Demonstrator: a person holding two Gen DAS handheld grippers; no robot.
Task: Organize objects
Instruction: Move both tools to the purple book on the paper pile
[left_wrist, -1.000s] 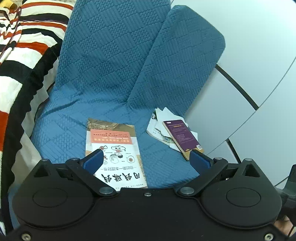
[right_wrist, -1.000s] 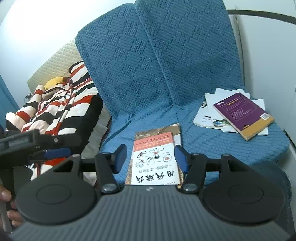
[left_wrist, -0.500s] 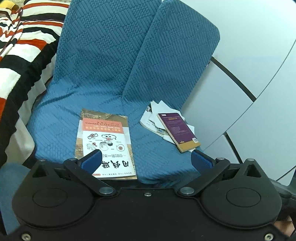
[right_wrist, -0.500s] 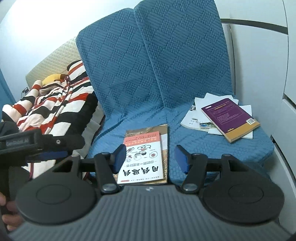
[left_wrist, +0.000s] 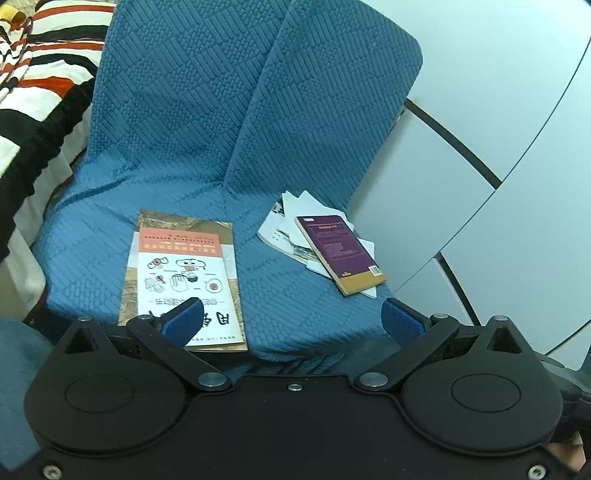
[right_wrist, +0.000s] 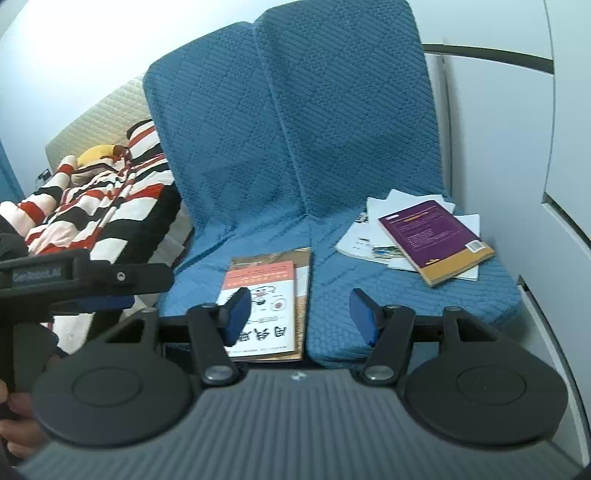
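From your right wrist camera, the illustrated booklet (right_wrist: 264, 295) lies on the seat cushion (right_wrist: 332, 317) at six o'clock, atop a larger book (right_wrist: 301, 291) near the front edge. The paperback (right_wrist: 436, 240) sits at three o'clock on loose papers (right_wrist: 373, 221), well apart from the booklet. The striped blanket (right_wrist: 110, 206) lies off the seat at nine o'clock, with the backrest (right_wrist: 295, 110) at twelve.

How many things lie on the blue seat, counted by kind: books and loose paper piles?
Books: 3 (white and orange book on top of a brown book; purple book)
Loose paper piles: 1 (white papers under the purple book; the number of sheets cannot be told)
Total: 4
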